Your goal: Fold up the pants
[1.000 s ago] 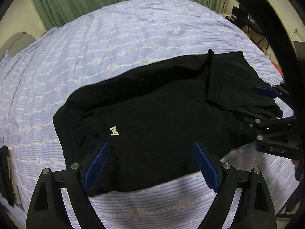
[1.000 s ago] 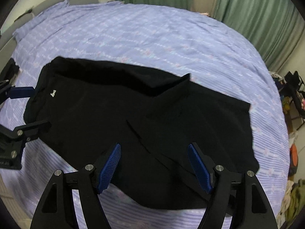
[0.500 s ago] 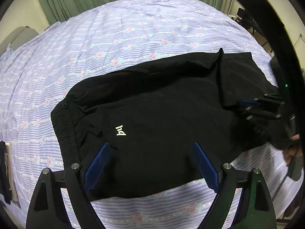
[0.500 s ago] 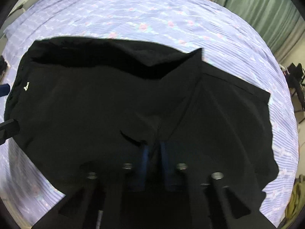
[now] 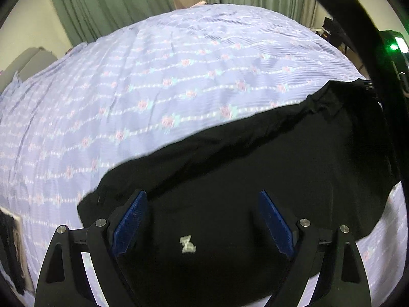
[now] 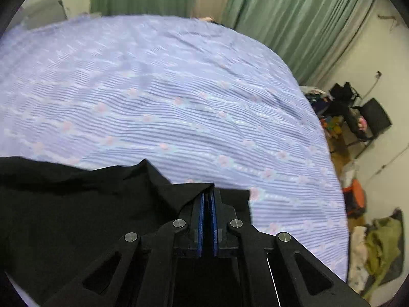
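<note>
Fold step seemed under way: right gripper (image 6: 207,204) was clenched on a hem edge of the black pants (image 5: 255,179), lower centre of its frame. Left gripper (image 5: 202,220) hung released over the logo end. Next move probably calls for carrying the pinched edge across. Pants lay dark and rumpled on the bed (image 5: 179,76).

Black pants (image 6: 76,212) cut off at left edge; far hem hidden behind closed jaws.

Matt black cloth pants (image 5: 255,179) lie on a finely ribbed, floral-printed lilac cloth bedsheet (image 5: 153,89).
</note>
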`<state>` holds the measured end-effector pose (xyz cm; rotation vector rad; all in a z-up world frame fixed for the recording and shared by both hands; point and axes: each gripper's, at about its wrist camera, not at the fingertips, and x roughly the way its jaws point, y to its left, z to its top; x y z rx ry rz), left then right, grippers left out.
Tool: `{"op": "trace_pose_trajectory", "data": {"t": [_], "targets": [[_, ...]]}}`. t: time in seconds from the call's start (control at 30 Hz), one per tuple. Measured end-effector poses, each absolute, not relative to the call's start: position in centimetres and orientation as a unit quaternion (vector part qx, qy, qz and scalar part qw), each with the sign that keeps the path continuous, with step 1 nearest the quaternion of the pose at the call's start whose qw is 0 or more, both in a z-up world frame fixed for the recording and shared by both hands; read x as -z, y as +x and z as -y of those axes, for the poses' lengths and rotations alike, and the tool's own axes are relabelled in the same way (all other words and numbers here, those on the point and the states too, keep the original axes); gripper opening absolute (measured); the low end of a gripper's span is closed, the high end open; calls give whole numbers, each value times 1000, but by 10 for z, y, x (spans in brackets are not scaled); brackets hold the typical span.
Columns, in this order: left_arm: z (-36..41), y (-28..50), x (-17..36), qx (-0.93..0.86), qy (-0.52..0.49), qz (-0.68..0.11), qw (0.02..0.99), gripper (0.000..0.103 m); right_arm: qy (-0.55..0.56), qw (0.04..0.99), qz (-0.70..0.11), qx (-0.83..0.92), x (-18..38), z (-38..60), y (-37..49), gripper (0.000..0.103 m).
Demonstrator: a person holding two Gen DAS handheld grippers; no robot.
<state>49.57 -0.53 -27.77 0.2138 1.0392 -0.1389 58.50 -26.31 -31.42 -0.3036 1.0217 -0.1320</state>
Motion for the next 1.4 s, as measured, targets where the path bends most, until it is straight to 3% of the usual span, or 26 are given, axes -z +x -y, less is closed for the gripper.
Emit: {"op": "trace_pose_trajectory", "data": {"t": [0.07, 0.1, 0.13, 0.3, 0.47, 0.77, 1.1, 1.2, 1.23, 1.27, 1.37, 1.4], "targets": [[12, 501, 278, 65, 111, -491, 861, 89, -153, 855, -486, 95, 319, 260, 594, 30], [14, 501, 277, 67, 112, -489, 862, 89, -150, 858, -480, 107, 315, 261, 596, 62], [16, 501, 276, 70, 113, -487, 863, 89, -141, 869, -458, 124, 307, 261, 592, 80], [39, 475, 263, 115, 152, -450, 872, 89, -123, 899, -394, 145, 264, 261, 548, 80], [77, 432, 250, 205, 175, -416, 869, 89, -84, 902, -406, 120, 249, 269, 472, 80], [162, 366, 280, 327, 264, -374, 826, 89, -1, 855, -504, 128, 286, 301, 356, 80], [226, 363, 338, 339, 338, -388, 787, 79, 81, 831, -529, 150, 314, 328, 298, 75], [236, 371, 349, 331, 349, -399, 781, 70, 102, 830, -527, 154, 319, 331, 289, 74], [238, 374, 349, 329, 353, -398, 780, 62, 107, 830, -526, 155, 320, 332, 288, 73], [240, 377, 349, 329, 356, -398, 779, 48, 111, 830, -524, 155, 320, 333, 287, 72], [240, 399, 334, 356, 321, -430, 765, 22, 130, 831, -520, 147, 321, 334, 281, 66], [240, 408, 330, 364, 306, -441, 761, 19, 137, 833, -517, 140, 321, 333, 280, 64]]}}
